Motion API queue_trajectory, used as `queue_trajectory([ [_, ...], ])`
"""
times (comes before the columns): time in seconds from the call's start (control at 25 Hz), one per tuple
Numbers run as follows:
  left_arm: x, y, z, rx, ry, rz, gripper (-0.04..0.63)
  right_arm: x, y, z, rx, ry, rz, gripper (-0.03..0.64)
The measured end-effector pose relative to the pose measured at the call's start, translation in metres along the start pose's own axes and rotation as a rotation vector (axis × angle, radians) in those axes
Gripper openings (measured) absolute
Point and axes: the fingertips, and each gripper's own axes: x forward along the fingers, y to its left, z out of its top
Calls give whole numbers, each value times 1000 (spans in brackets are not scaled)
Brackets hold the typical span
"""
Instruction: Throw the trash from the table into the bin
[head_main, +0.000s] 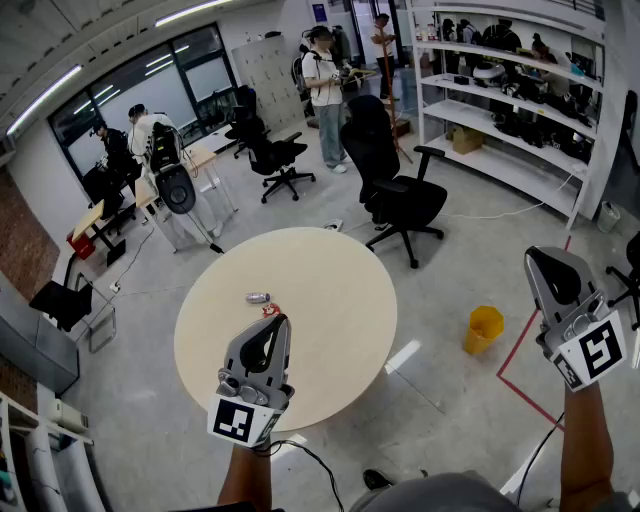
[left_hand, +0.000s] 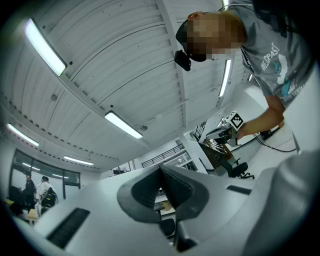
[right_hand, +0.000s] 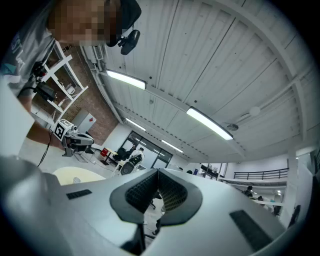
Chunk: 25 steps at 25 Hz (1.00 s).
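Note:
In the head view a round beige table (head_main: 330, 330) carries a small silver crushed piece of trash (head_main: 258, 297) and a red-and-white scrap (head_main: 270, 310) near its left side. My left gripper (head_main: 274, 322) hovers over the table just short of the red scrap, tilted upward, its jaws shut on nothing. My right gripper (head_main: 548, 258) is held off to the right of the table, over the floor, also shut and empty. A yellow bin (head_main: 484, 328) stands on the floor between the table and the right gripper. Both gripper views look up at the ceiling, with the jaws pressed together.
A black office chair (head_main: 395, 190) stands just behind the table, and another (head_main: 272, 155) further back. Shelving (head_main: 510, 110) lines the right wall. Red tape (head_main: 520, 350) marks the floor near the bin. People stand and sit at the back of the room, near desks (head_main: 150, 190).

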Motion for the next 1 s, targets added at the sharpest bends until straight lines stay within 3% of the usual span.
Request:
queue_trajectory([
  [0.12, -20, 60, 13, 1, 22, -8, 41, 51, 42, 23, 58, -10, 11, 6],
  [0.2, -53, 88, 4, 43, 55, -11, 41, 73, 82, 28, 87, -8, 31, 7],
  [0.28, -78, 116, -1, 64, 52, 42, 41, 106, 108, 38, 73, -38, 74, 7],
  [0.4, -104, 146, -11, 35, 70, 157, 41, 156, 135, 39, 75, -66, 173, 8],
  [0.6, -154, 188, -51, 78, 147, 245, 41, 233, 210, 5, 142, -93, 305, 6],
  [0.68, -166, 204, -72, 80, 170, 314, 41, 278, 232, -5, 147, -107, 376, 8],
  [0.76, -163, 220, -95, 75, 218, 378, 41, 328, 250, -18, 161, -127, 447, 8],
  [0.88, -147, 236, -142, 68, 306, 411, 41, 383, 286, -71, 234, -101, 557, 8],
  [1.0, -152, 282, -172, 65, 348, 468, 41, 450, 339, -86, 264, -81, 680, 8],
])
